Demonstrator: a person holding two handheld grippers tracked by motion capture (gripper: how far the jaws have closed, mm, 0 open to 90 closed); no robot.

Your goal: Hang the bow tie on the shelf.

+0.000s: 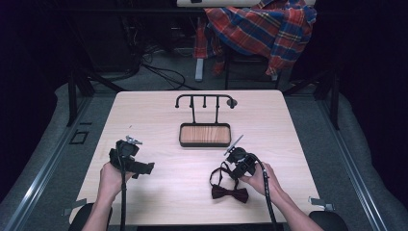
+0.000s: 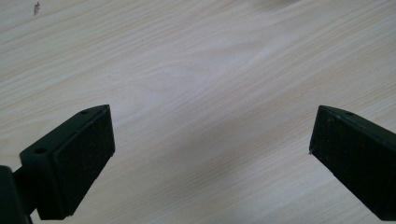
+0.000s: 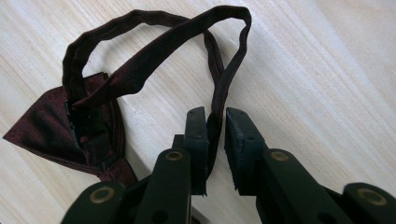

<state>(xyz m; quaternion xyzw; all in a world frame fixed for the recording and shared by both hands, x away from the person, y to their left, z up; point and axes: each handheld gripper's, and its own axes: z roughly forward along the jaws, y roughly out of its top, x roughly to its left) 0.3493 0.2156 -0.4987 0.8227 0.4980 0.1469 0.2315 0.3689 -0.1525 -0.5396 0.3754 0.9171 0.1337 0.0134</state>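
A dark red bow tie [image 1: 230, 193] lies on the pale wooden table [image 1: 163, 110] near the front right, its thin neck strap [image 1: 217, 176] looped out behind it. In the right gripper view the bow [image 3: 46, 126] is at the left and the strap [image 3: 154, 51] arches over the wood. One run of the strap passes between the jaws of my right gripper [image 3: 215, 116]. It lies against the left pad [image 3: 196, 135], with a slim gap to the other. My left gripper [image 2: 210, 135] stands wide open over bare wood, at the table's front left [image 1: 146, 168].
A black hook stand [image 1: 204, 98] with a wooden tray base [image 1: 204, 134] sits at the middle back of the table. Behind the table, a plaid shirt [image 1: 262, 29] hangs over a chair. Black frame legs and cables stand on the floor around.
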